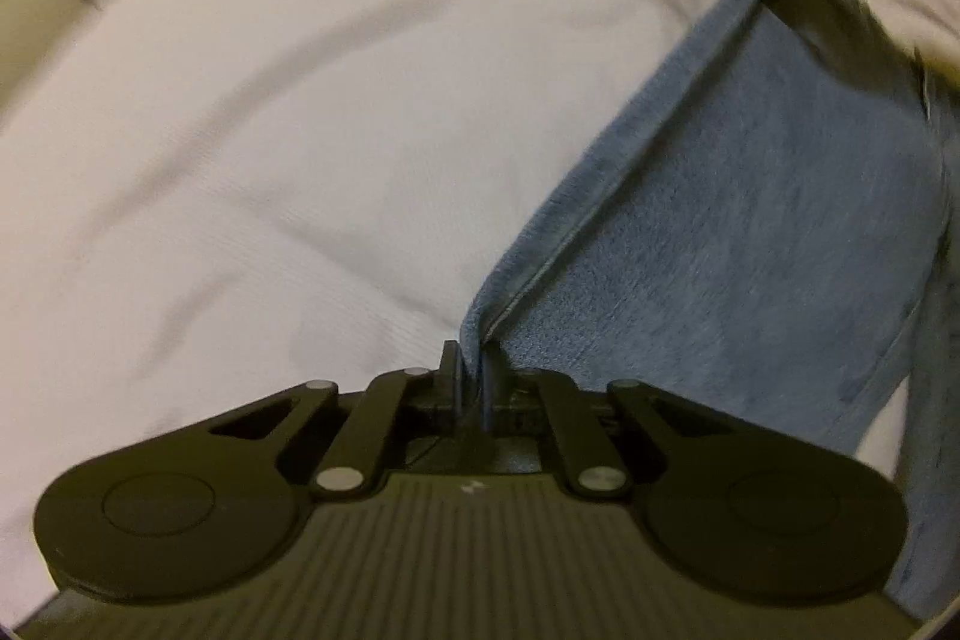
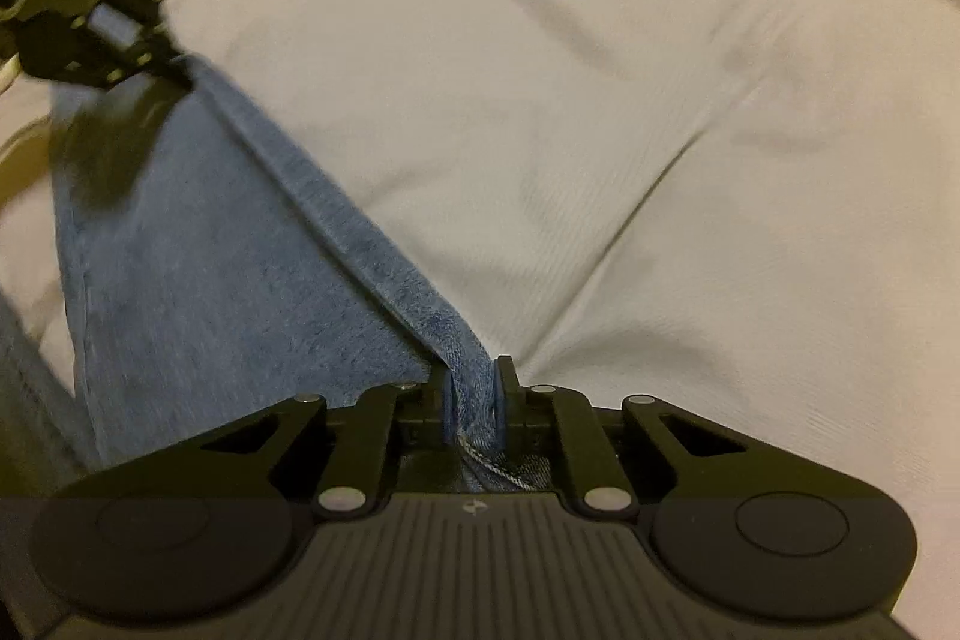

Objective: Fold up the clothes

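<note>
Jeans (image 1: 750, 220) hang taut between your grippers, above the bedding (image 1: 300, 130). Left gripper (image 1: 474, 370) pinches the hem at 6 o'clock; right gripper (image 2: 474, 394) likewise. Keep tension even so the edge stays straight.

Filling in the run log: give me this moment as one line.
left gripper: shut on jeans | right gripper: shut on jeans | denim edge taut between them | above white bedding

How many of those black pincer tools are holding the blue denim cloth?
2. The left gripper pinches one end of the blue denim garment's stretched edge; the right gripper pinches the other end, above the white bedding. Each also appears in the other's view.
</note>
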`<state>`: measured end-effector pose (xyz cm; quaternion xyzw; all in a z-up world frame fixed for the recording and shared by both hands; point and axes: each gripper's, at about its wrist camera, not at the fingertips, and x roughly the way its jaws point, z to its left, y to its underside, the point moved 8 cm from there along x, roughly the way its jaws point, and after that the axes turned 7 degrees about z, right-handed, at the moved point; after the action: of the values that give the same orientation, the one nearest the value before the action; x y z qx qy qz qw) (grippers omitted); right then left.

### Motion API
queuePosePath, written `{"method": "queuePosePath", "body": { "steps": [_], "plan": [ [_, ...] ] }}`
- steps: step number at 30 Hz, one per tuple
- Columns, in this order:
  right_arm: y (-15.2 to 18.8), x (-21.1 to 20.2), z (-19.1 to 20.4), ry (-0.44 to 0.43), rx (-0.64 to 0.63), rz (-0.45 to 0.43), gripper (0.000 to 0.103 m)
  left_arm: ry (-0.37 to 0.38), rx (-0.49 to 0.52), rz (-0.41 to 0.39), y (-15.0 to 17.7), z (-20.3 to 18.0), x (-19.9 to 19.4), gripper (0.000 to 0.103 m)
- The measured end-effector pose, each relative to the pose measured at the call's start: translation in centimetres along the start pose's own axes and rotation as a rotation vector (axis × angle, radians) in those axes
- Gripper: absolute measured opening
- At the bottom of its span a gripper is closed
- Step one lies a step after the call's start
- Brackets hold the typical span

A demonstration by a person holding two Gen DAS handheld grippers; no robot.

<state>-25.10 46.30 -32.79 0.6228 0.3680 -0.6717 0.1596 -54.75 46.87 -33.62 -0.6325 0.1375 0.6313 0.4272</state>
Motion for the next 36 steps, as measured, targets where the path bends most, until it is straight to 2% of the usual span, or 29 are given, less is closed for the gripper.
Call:
{"method": "queuePosePath", "body": {
  "steps": [4, 6, 7, 9, 10, 13, 14, 15, 16, 17, 19, 20, 21, 22, 24, 29, 30, 33, 36],
  "plan": [
    [2.6, -8.7, 4.6, 0.217, 0.007, -0.181, 0.011, -0.133, -0.101, -0.152, 1.6, -3.1, -10.3, 0.006],
    [5.1, -12.4, 7.4, 0.278, 0.034, -0.228, 0.010, -0.141, -0.156, -0.191, 3.7, -6.1, -14.9, 0.006],
    [6.9, -13.5, 9.1, 0.289, 0.052, -0.227, 0.010, -0.122, -0.189, -0.189, 5.3, -8.1, -16.8, 0.005],
    [10.8, -15.3, 12.5, 0.305, 0.089, -0.213, 0.011, -0.064, -0.248, -0.138, 8.5, -12.0, -18.2, 0.005],
    [12.9, -14.6, 14.3, 0.288, 0.106, -0.163, 0.011, -0.033, -0.278, -0.103, 10.3, -14.0, -18.5, 0.005],
    [19.4, -12.5, 19.5, 0.238, 0.157, -0.008, 0.016, 0.097, -0.378, 0.058, 14.7, -19.4, -16.4, 0.006],
    [21.3, -11.2, 20.7, 0.219, 0.181, 0.054, 0.021, 0.128, -0.386, 0.117, 16.3, -21.2, -15.1, 0.008],
    [23.1, -9.8, 21.8, 0.186, 0.216, 0.116, 0.031, 0.141, -0.384, 0.168, 17.6, -22.6, -14.1, 0.012],
    [24.7, -8.8, 22.4, 0.156, 0.267, 0.153, 0.035, 0.148, -0.382, 0.209, 18.5, -23.6, -13.5, 0.014],
    [25.7, -9.0, 21.7, 0.136, 0.367, 0.116, 0.035, 0.155, -0.381, 0.248, 19.3, -24.6, -12.9, 0.014],
    [27.6, -9.5, 20.1, 0.096, 0.567, 0.042, 0.039, 0.203, -0.450, 0.230, 19.6, -25.1, -13.6, 0.015],
    [28.6, -9.8, 19.2, 0.076, 0.666, 0.004, 0.046, 0.230, -0.498, 0.207, 19.5, -25.0, -14.2, 0.020],
    [29.5, -10.0, 18.4, 0.055, 0.765, -0.035, 0.048, 0.239, -0.538, 0.190, 19.6, -25.4, -14.9, 0.029],
    [30.5, -10.3, 17.5, 0.033, 0.864, -0.074, 0.048, 0.228, -0.590, 0.174, 19.4, -24.9, -15.1, 0.033],
    [32.5, -10.9, 15.7, -0.011, 1.061, -0.152, 0.048, 0.185, -0.669, 0.160, 19.7, -24.4, -15.2, 0.034],
    [37.6, -12.5, 10.7, -0.128, 1.549, -0.358, 0.048, 0.076, -0.810, 0.211, 20.3, -22.6, -13.3, 0.034],
    [38.6, -12.7, 9.8, -0.147, 1.628, -0.394, 0.048, 0.077, -0.847, 0.215, 21.1, -22.4, -13.5, 0.034],
    [40.0, -12.1, 7.5, -0.163, 1.694, -0.448, 0.048, 0.100, -0.970, 0.212, 22.9, -22.4, -13.8, 0.036],
    [40.1, -10.2, 6.6, -0.167, 1.719, -0.446, 0.048, 0.126, -1.087, 0.201, 23.9, -22.8, -13.5, 0.038]
  ]
}}
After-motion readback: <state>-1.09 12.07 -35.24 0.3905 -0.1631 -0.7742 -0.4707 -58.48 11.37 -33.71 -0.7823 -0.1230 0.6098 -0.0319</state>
